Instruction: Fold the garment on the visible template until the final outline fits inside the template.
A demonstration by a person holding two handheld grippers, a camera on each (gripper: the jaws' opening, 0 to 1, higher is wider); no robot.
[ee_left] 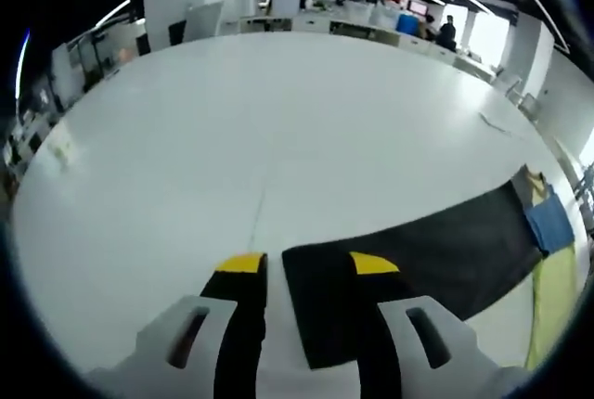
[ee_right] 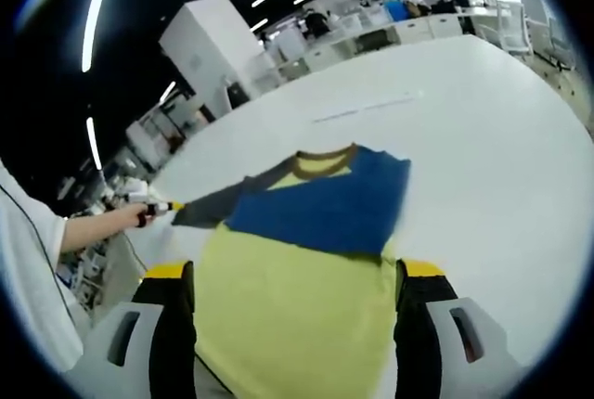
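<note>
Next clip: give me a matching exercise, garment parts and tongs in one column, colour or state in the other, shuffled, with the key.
Column one:
1. sleeve
2. chest panel
3. body of the garment
4. left tongs

Column two:
A. blue
B. open, one tip over the dark cloth
C. yellow-green
D. dark grey, stretched out across the white table

Pairs: 1-D, 2-A, 3-C, 4-B
</note>
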